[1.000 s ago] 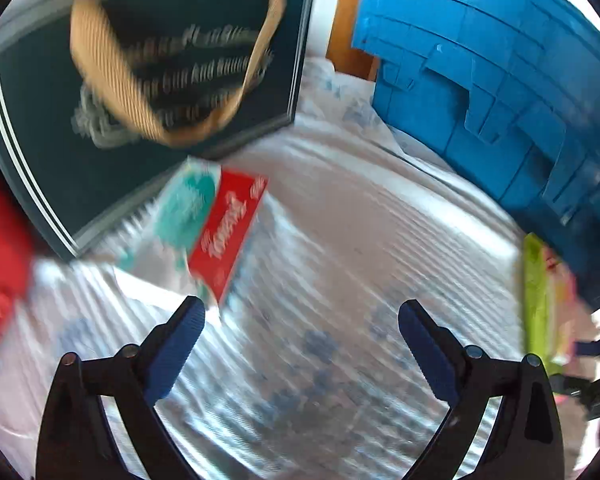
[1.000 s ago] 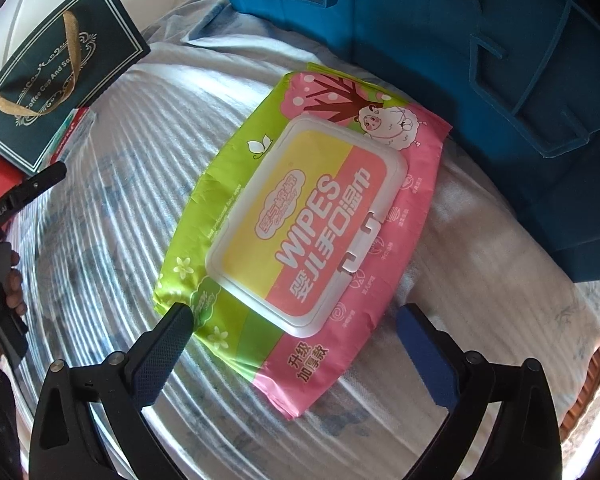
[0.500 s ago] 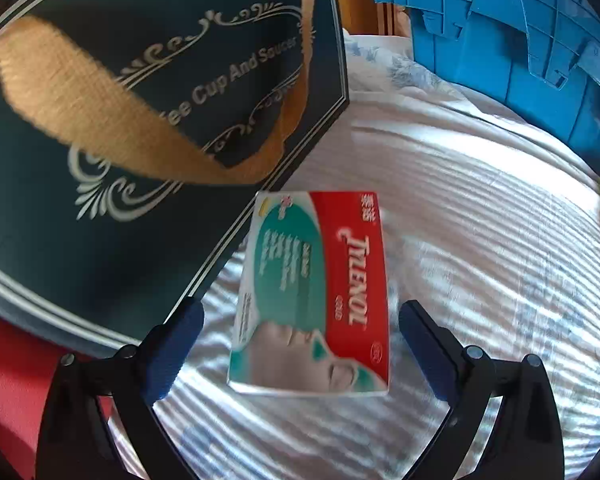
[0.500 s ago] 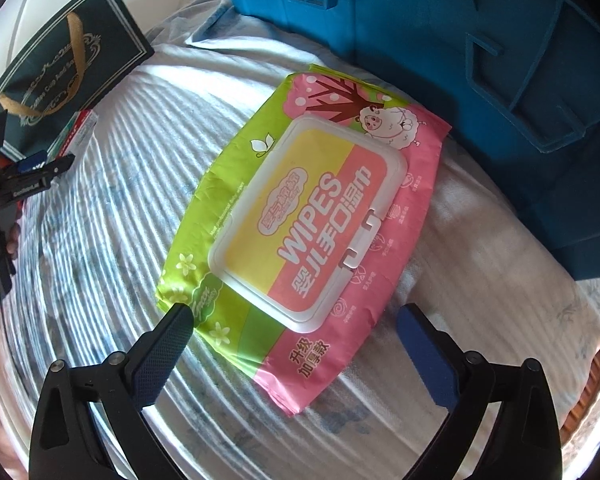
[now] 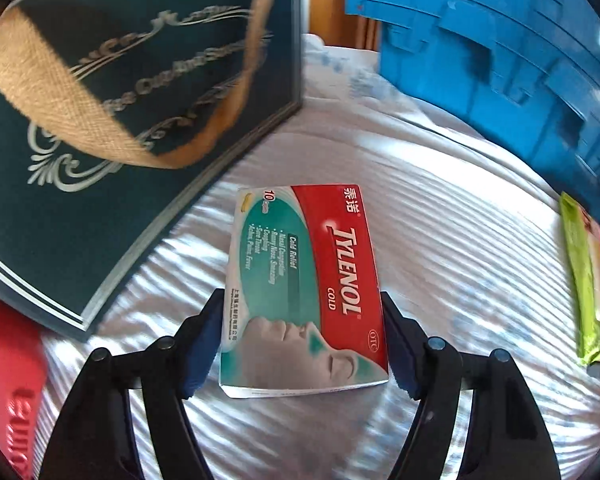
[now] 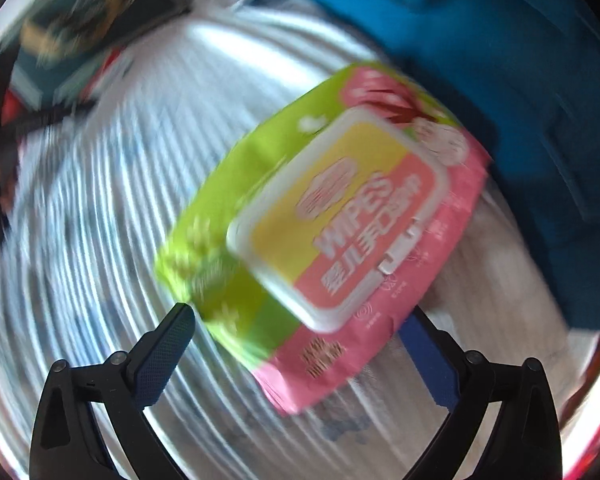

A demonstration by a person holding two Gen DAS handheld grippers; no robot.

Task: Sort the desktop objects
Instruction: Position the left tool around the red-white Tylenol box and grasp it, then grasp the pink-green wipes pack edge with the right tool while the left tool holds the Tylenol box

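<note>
In the left wrist view a flat Tylenol Cold box (image 5: 303,288), red and teal, lies between my left gripper's (image 5: 301,320) blue pads (image 5: 204,344), which press on its two long sides. In the right wrist view a green and pink pack of wet wipes (image 6: 331,232) lies on the striped white cloth (image 6: 100,240). My right gripper (image 6: 296,340) is open, its fingers astride the pack's near end; the view is blurred by motion. The pack's edge also shows in the left wrist view (image 5: 583,280).
A dark green gift bag (image 5: 112,112) with a tan handle lies at the left, close to the Tylenol box. A blue plastic crate (image 5: 499,48) stands at the back right, also in the right wrist view (image 6: 499,60). A red item (image 5: 8,380) lies at the lower left.
My left gripper has moved up to the Tylenol box and closed on its sides. My right gripper has moved forward over the wipes pack, still open.
</note>
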